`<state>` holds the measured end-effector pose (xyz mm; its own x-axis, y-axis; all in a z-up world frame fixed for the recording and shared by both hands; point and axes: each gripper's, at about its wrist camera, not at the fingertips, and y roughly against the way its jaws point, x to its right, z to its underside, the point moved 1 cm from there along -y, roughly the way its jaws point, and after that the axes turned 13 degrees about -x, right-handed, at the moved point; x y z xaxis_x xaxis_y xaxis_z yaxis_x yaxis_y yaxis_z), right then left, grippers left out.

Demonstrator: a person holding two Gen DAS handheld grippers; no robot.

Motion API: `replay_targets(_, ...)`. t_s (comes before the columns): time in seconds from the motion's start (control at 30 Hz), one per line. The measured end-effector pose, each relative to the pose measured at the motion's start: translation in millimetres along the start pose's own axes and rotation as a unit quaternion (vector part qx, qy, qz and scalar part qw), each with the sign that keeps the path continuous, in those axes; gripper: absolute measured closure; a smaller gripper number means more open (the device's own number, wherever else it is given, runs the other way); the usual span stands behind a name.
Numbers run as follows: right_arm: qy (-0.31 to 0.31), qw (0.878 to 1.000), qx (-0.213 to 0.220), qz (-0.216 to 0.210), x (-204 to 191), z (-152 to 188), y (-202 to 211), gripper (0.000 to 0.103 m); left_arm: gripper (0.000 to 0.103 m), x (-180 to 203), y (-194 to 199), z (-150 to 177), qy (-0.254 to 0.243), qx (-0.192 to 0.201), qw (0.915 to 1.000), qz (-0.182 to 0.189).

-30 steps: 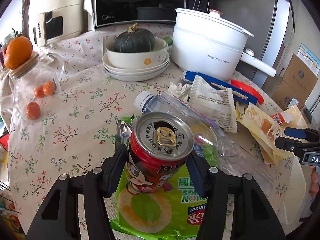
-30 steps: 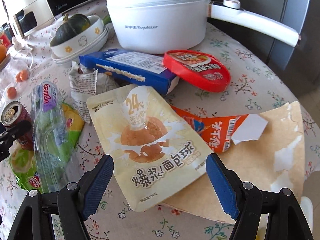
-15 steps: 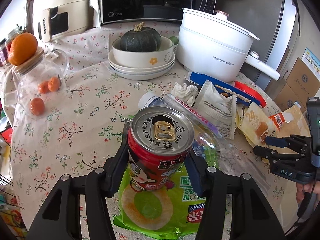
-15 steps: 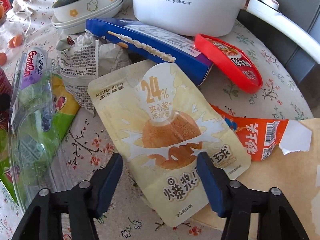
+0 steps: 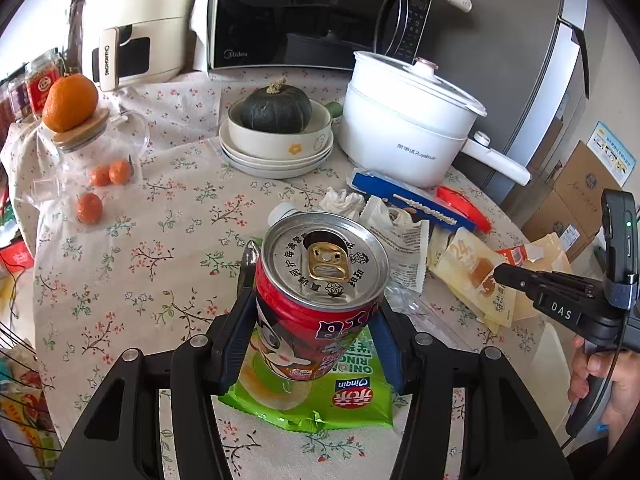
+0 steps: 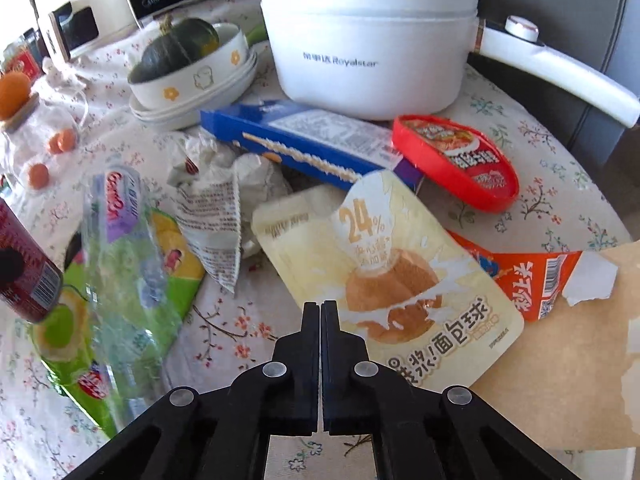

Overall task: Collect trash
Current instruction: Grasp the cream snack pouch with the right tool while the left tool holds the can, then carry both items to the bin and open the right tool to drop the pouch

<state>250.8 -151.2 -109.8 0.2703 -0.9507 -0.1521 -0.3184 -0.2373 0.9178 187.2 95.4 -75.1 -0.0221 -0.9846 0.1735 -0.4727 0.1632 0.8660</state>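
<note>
Left gripper (image 5: 314, 334) clamped on opened can (image 5: 320, 292), light, thin-walled, dents easily; right gripper (image 6: 321, 310) jaws together on limp, slippery pouch (image 6: 384, 276) corner near table edge.

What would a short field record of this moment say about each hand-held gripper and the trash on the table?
left hand-held gripper: shut on red can
right hand-held gripper: shut, tips at edge of cream bread pouch; pinch unclear
trash on table: clear bottle, green snack bag, white wrapper, blue box, red lid, orange wrapper
</note>
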Motion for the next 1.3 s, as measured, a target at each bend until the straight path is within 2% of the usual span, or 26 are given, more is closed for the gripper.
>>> replay_targets(0.13,-0.004,0.999,0.030,-0.021,-3,1,30,0.103,0.045,5,12,7,-0.004,0.000,0.9999,0.009)
replay_targets(0.23,0.010,0.999,0.037,-0.007,-5,4,38,0.103,0.045,10,19,14,-0.011,-0.003,0.9998,0.013)
replay_targets(0.27,0.007,1.000,0.029,-0.003,-2,7,35,0.093,0.045,11,20,15,-0.013,-0.005,0.9998,0.014)
replay_targets(0.3,-0.003,1.000,0.015,0.006,3,8,29,0.068,0.045,12,21,17,-0.015,-0.006,0.9998,0.014)
replay_targets(0.37,-0.025,1.000,-0.006,0.016,13,11,15,0.034,0.045,13,23,19,-0.020,-0.008,0.9996,0.016)
replay_targets(0.47,-0.018,0.999,-0.021,0.028,17,13,-2,0.033,0.045,14,22,20,-0.025,-0.012,0.9995,0.017)
replay_targets(0.6,0.022,0.997,-0.052,0.053,6,8,-35,0.033,0.045,11,16,19,-0.027,-0.019,0.9993,0.016)
replay_targets(0.73,0.030,0.995,-0.084,0.054,3,5,-62,0.031,0.045,4,10,18,-0.019,-0.030,0.9992,0.018)
replay_targets(0.87,0.023,0.996,-0.072,0.052,8,1,-66,0.027,0.045,1,8,18,-0.018,-0.033,0.9991,0.020)
replay_targets(0.97,0.023,0.996,-0.067,0.052,10,0,-66,0.029,0.045,0,8,18,-0.018,-0.031,0.9991,0.023)
replay_targets(1.1,0.024,0.997,-0.060,0.051,12,0,-62,0.052,0.045,1,11,19,-0.017,-0.028,0.9992,0.024)
replay_targets(1.13,0.022,0.997,-0.059,0.051,14,0,-61,0.054,0.045,2,11,19,-0.018,-0.027,0.9992,0.024)
replay_targets(1.17,0.019,0.997,-0.058,0.051,16,1,-60,0.061,0.045,2,12,20,-0.019,-0.026,0.9992,0.024)
replay_targets(1.2,0.016,0.997,-0.058,0.054,17,1,-59,0.075,0.045,3,13,20,-0.021,-0.025,0.9992,0.023)
replay_targets(1.23,0.013,0.997,-0.058,0.053,19,1,-58,0.084,0.045,4,13,21,-0.022,-0.024,0.9992,0.022)
replay_targets(1.3,0.000,0.997,-0.059,0.041,23,1,-54,0.093,0.045,4,16,22,-0.022,-0.022,0.9993,0.023)
